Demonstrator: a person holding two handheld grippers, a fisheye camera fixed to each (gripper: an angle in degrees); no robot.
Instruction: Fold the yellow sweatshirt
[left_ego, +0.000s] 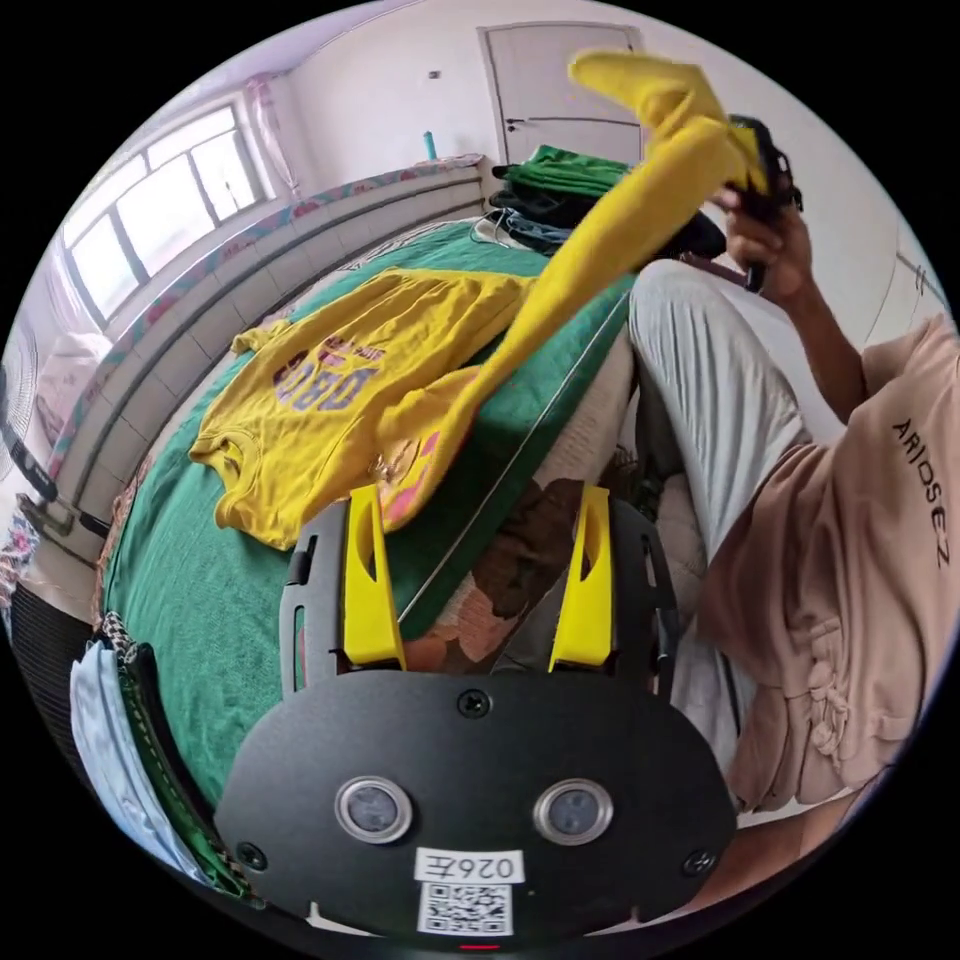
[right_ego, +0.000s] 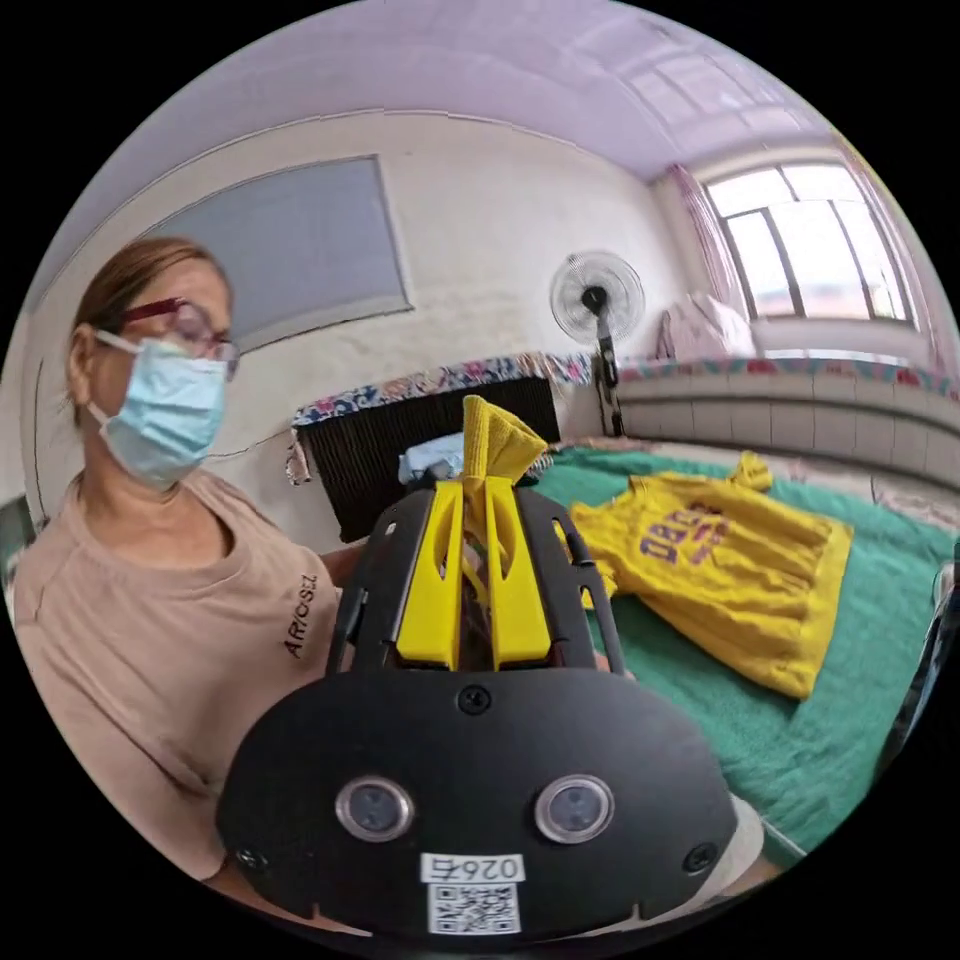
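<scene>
One sleeve (left_ego: 600, 250) of the yellow sweatshirt (left_ego: 340, 390) is rising off the green bed (left_ego: 200, 600), pinched in the closed right gripper (right_ego: 475, 520), likely for folding inward; the left gripper (left_ego: 478, 560) is waiting wide open, empty.

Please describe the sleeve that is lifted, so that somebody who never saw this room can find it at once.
Find the bed under a green fleece blanket, where a yellow cotton sweatshirt with purple letters lies flat. One long yellow sleeve rises from it into the air, its cuff pinched in the right tongs. Unlike the rest of the garment, it does not rest on the blanket.
</scene>
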